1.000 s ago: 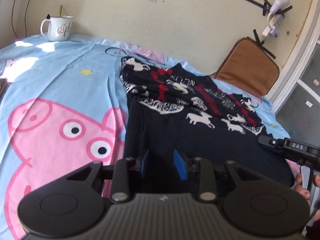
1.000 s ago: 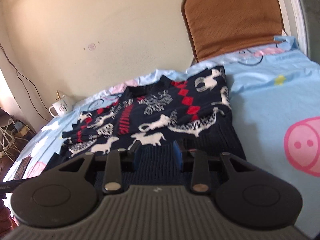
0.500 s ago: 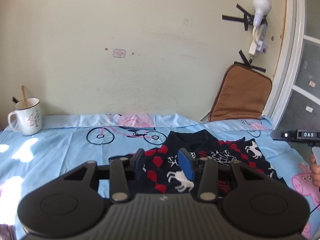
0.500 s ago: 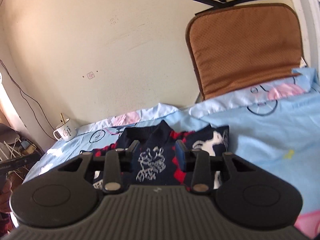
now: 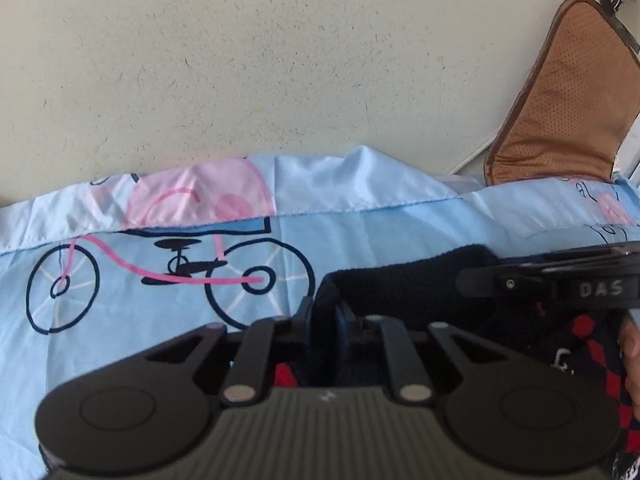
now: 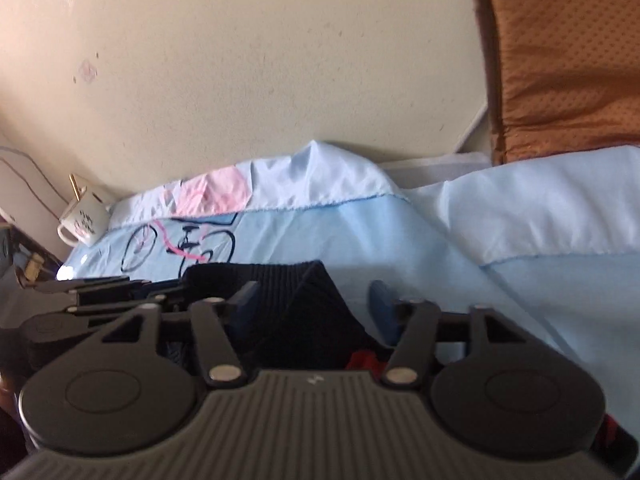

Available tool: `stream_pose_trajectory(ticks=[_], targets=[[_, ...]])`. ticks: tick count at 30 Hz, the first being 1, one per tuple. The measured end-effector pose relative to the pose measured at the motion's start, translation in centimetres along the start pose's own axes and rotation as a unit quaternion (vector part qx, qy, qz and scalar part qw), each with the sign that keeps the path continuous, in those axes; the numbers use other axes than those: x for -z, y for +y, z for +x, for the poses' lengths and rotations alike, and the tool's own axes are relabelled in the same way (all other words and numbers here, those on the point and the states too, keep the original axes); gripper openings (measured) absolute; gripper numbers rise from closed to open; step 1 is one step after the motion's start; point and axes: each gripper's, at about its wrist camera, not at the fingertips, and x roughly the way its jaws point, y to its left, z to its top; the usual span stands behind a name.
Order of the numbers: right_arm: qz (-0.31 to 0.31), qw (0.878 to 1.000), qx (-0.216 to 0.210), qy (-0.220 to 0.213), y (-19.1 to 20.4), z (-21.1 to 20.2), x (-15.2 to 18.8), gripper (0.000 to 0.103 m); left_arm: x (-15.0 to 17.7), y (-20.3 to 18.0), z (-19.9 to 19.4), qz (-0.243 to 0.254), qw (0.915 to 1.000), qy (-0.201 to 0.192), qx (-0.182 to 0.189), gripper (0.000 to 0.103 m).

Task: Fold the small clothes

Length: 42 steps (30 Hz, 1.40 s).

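From the left wrist we see our left tool [image 5: 325, 322] pressed together on the dark ribbed edge of the sweater [image 5: 404, 276], which lies on the blue bed sheet [image 5: 160, 320] near the wall; its red-checked part runs off toward the lower right. The right tool's arm [image 5: 560, 284] crosses above it.

From the right wrist, our right tool [image 6: 310, 300] is closing, its blue pads either side of a raised fold of the sweater [image 6: 304, 308] without yet pressing it. A white mug [image 6: 84, 220] stands far left with a stick in it.
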Motion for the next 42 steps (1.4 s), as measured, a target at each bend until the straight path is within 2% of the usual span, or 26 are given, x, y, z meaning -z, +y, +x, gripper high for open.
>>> stream_pose_trajectory(ticks=[1,5,9,13,18,23,25,27,28,29,31,33,36,39,42], targets=[[-0.017,1.000,0.018,0.003,0.6,-0.1,0.2,0.013,0.3,-0.1,-0.7,0.006,0.9999,-0.009,0.001,0.010],[-0.012,0.999,-0.005,-0.036,1.6,-4.5,1.0,0.012,1.7,-0.4,-6.2,0.020,0.9981,-0.057,0.013,0.010],[-0.035,0.996,-0.018,-0.078,4.1,-10.8,3.2,0.012,4.4,-1.0,-14.4,0.027,0.9920,-0.115,0.044,0.010],[-0.071,0.990,-0.035,-0.114,7.3,-17.3,8.2,0.012,9.7,-2.2,-21.4,0.046,0.9839,-0.157,0.073,0.010],[-0.105,0.984,-0.046,-0.135,9.7,-22.8,16.7,0.012,17.3,-4.6,-26.1,0.063,0.9778,-0.170,0.105,0.010],[-0.095,0.987,-0.033,-0.123,9.9,-23.8,25.5,0.012,24.8,-6.3,-27.0,0.065,0.9797,-0.150,0.116,0.010],[-0.074,0.990,-0.027,-0.113,9.5,-22.6,28.0,0.013,26.8,-6.3,-25.9,0.051,0.9844,-0.123,0.116,0.011],[-0.072,0.992,0.002,-0.103,9.2,-21.3,29.7,0.016,28.2,-6.1,-24.6,0.038,0.9886,-0.085,0.118,0.016],[-0.070,0.992,0.008,-0.103,9.0,-20.9,30.1,0.018,28.8,-6.0,-24.5,0.036,0.9891,-0.078,0.120,0.016],[-0.066,0.992,-0.003,-0.111,8.9,-21.1,30.4,0.024,28.9,-5.9,-24.9,0.040,0.9883,-0.083,0.122,0.016],[-0.062,0.991,-0.027,-0.114,8.7,-22.2,30.1,0.037,29.3,-5.4,-27.1,0.053,0.9831,-0.111,0.135,0.022],[-0.080,0.985,-0.069,-0.137,9.0,-24.3,30.1,0.039,29.2,-3.8,-29.6,0.046,0.9745,-0.158,0.152,0.027],[-0.092,0.976,-0.087,-0.175,9.4,-26.1,29.3,0.040,27.6,-1.4,-31.0,0.007,0.9685,-0.203,0.144,0.031],[-0.075,0.975,-0.089,-0.190,10.1,-25.0,28.1,0.040,25.8,-0.1,-29.4,-0.028,0.9714,-0.207,0.114,0.030],[-0.074,0.979,-0.079,-0.173,11.0,-22.2,27.8,0.040,24.8,0.8,-25.9,-0.049,0.9786,-0.185,0.075,0.029]])
